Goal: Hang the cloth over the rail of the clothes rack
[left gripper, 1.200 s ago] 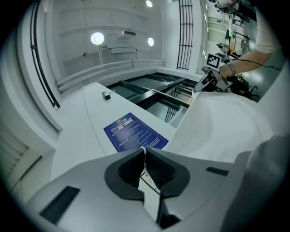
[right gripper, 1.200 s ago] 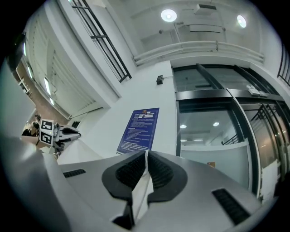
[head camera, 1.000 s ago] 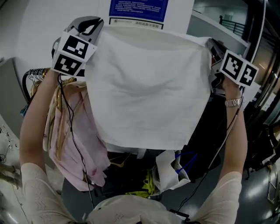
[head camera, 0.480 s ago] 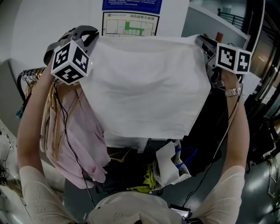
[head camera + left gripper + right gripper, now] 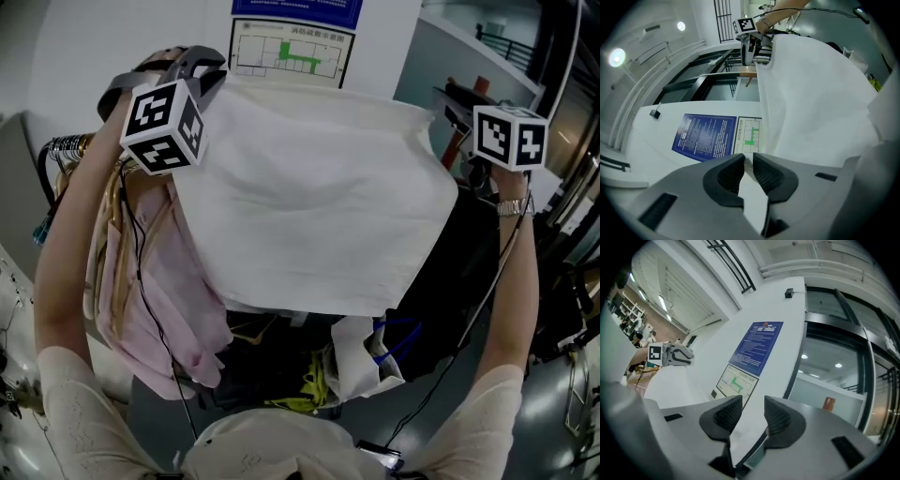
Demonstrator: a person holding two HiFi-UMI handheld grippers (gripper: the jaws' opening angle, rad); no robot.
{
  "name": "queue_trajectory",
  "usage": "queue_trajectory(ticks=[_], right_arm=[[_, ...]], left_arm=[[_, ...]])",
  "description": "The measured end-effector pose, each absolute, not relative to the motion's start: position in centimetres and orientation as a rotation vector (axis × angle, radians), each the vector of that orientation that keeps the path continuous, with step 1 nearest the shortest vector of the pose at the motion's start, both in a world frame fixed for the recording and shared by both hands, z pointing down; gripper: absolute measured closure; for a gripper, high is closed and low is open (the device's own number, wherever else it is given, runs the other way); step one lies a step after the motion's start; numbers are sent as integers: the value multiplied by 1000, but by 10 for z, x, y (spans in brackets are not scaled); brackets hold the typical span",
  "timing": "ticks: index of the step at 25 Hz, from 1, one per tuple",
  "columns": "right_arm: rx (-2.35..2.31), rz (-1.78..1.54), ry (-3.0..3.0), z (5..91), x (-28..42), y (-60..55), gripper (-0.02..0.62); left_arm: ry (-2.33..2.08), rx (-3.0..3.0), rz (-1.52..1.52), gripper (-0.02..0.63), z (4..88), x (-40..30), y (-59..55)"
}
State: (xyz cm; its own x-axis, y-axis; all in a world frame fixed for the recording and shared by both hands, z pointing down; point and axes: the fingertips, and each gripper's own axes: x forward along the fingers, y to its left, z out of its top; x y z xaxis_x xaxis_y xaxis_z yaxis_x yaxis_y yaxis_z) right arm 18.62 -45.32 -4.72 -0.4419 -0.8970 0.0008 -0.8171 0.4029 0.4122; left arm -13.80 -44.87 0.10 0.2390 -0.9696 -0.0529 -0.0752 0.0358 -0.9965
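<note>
Over the pink garments (image 5: 159,291) and dark clothes on their hanger hooks (image 5: 75,148), the white cloth (image 5: 309,216) is spread wide between the two grippers, its near half hanging down toward the person; the rail is hidden beneath it, so I cannot tell whether the cloth already bears on it.

The right gripper (image 5: 753,404) has just been opening; its jaws stand wide apart with only the far wall between them, and the cloth's corner lies off to its side, let go. The left gripper (image 5: 749,158) has also just been opening, but only a little; a narrow gap shows between its pads, and a strip of the cloth's corner runs through that gap, slack rather than pinched.

The step in hand looks like the release. To do it well, the left jaws should probably part fully before that hand draws away, or the ribbed pads may snag the corner and drag the cloth askew; both grippers would best back straight out along their own jaws, level, without lifting the edge; the far and near halves should hang about evenly, since a lopsided drape may slide off a smooth rail.
</note>
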Motion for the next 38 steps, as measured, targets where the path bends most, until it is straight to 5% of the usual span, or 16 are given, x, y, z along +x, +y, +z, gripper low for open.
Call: queue_trajectory(ticks=[8, 26, 38], right_arm=[[1640, -583, -2440, -58, 211, -435, 460], [899, -1010, -2552, -30, -87, -381, 462], [880, -910, -2479, -21, -137, -439, 462]], left_arm=[[1081, -1327, -993, 545, 5, -138, -450], [1095, -1273, -977, 523, 1, -135, -445], [1079, -1326, -887, 523, -2, -133, -440]])
